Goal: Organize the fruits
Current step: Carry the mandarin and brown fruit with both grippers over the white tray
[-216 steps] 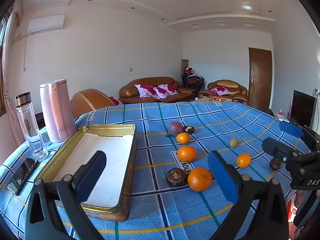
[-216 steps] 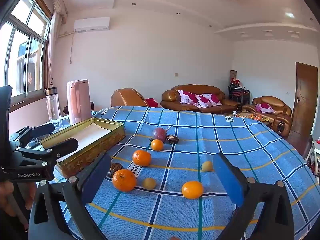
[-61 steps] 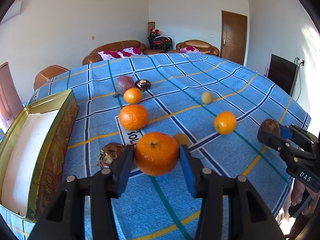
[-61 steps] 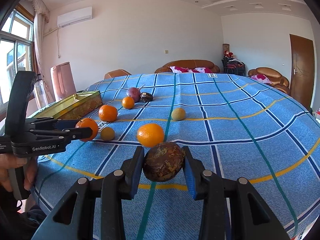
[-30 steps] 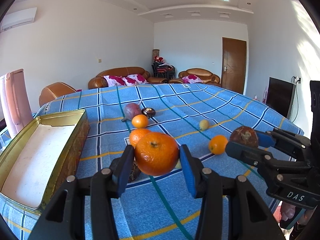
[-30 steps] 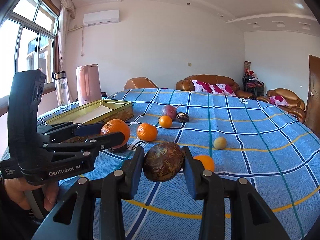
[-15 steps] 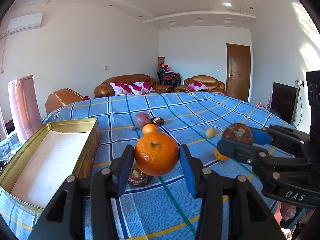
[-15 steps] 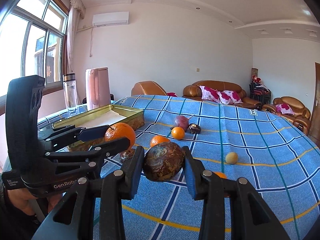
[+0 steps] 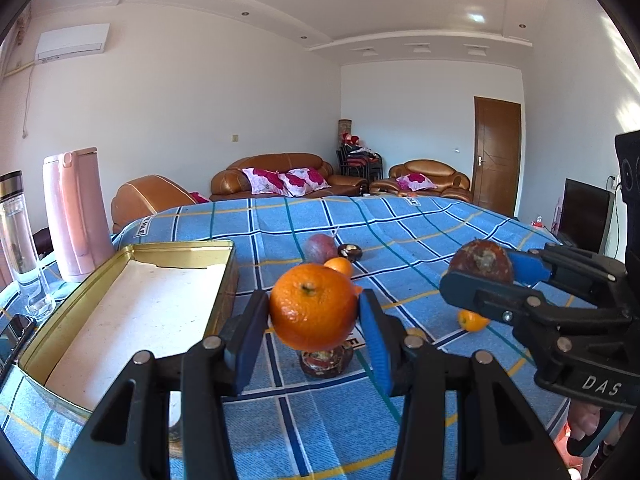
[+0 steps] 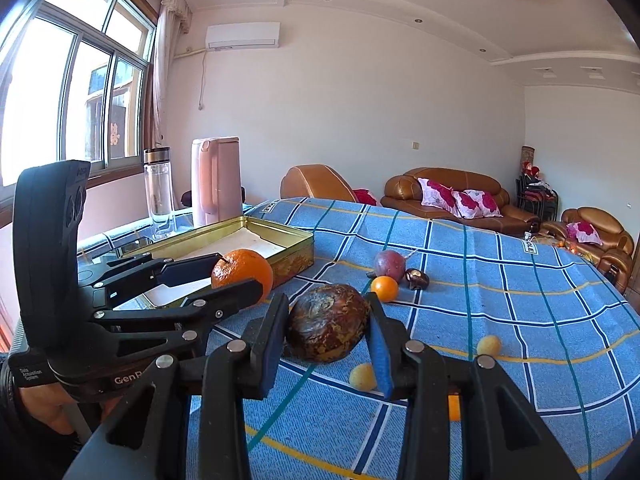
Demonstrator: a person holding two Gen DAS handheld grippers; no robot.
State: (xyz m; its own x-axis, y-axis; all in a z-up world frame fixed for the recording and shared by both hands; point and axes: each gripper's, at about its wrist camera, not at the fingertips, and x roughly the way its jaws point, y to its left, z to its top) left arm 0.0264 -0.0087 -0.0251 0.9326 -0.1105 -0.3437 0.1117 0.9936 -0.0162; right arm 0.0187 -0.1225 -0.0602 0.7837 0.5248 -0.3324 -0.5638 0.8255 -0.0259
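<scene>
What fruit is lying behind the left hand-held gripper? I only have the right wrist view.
Observer: A dark mottled fruit lies on the cloth; in the left wrist view it shows just under the held orange.
Operator: Is the tin empty all the way across?
Observer: Yes. The left wrist view shows the whole floor of the tin, and no fruit is in it.

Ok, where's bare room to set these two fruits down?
The gold tin is bare inside, with nothing on its white floor, bordered by the pink kettle. The cloth's far right side is also free. It is crowded mid-table around the purple fruit and small orange.
</scene>
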